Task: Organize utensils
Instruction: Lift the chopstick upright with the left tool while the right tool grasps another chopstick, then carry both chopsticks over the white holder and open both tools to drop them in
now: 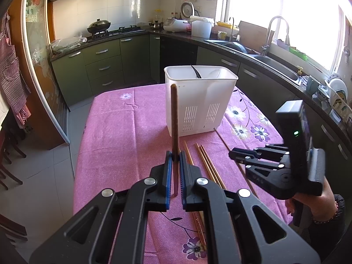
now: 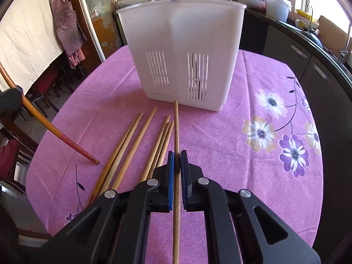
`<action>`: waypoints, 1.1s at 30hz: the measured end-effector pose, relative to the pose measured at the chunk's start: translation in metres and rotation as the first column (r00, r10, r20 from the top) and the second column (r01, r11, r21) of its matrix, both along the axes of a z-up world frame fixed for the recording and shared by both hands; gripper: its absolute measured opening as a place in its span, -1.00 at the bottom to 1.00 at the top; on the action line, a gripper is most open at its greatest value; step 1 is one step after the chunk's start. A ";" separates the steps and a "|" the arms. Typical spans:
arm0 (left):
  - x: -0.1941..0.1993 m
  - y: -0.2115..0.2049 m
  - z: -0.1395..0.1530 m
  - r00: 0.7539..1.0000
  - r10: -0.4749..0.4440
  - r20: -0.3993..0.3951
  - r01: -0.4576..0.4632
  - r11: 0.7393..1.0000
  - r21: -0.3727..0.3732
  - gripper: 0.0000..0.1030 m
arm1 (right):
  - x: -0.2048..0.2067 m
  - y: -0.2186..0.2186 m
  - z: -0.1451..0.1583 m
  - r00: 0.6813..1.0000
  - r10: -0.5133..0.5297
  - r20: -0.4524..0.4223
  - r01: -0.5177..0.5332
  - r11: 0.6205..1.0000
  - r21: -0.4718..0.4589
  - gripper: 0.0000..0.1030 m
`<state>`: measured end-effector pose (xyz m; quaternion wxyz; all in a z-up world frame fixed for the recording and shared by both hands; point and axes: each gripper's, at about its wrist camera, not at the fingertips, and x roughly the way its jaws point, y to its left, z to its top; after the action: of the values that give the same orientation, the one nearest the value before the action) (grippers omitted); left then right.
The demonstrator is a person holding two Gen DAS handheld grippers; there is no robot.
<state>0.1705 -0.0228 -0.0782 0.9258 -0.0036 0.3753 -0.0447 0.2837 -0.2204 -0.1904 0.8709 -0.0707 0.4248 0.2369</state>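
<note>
Left gripper [image 1: 175, 156]: pinches dark chopstick [image 1: 174, 114], before white utensil holder [image 1: 200, 101].
Right gripper [image 2: 177, 160]: clamps pale chopstick [image 2: 176, 129], tip near holder.
Handling: light, stiff, probably slippery; grip mid-shaft.

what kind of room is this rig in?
A home kitchen, most likely: a wok on a gas stove, a sink with a tall faucet under the window, and green base cabinets round a table with a pink floral tablecloth.

pink floral tablecloth [image 1: 123, 132], wok [image 1: 99, 25], faucet [image 1: 271, 33], checked apron [image 2: 66, 22]
</note>
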 end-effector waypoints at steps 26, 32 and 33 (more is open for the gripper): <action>-0.004 -0.003 0.007 1.000 -0.009 0.018 0.008 1.000 0.029 -0.87 | -0.094 -0.049 0.091 0.978 0.016 0.207 -0.045 0.990 0.137 -0.87; -0.003 -0.003 0.011 1.000 -0.011 0.024 0.010 0.999 0.032 -0.87 | -0.090 -0.046 0.097 0.976 0.020 0.216 -0.053 0.988 0.146 -0.87; -0.003 -0.003 0.014 1.000 -0.013 0.027 0.012 0.999 0.033 -0.87 | -0.088 -0.046 0.100 0.975 0.023 0.221 -0.057 0.987 0.149 -0.87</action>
<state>0.1679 -0.0255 -0.0644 0.9305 0.0143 0.3633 -0.0443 0.1953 -0.2666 -0.0904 0.9102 -0.0374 0.3053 0.2775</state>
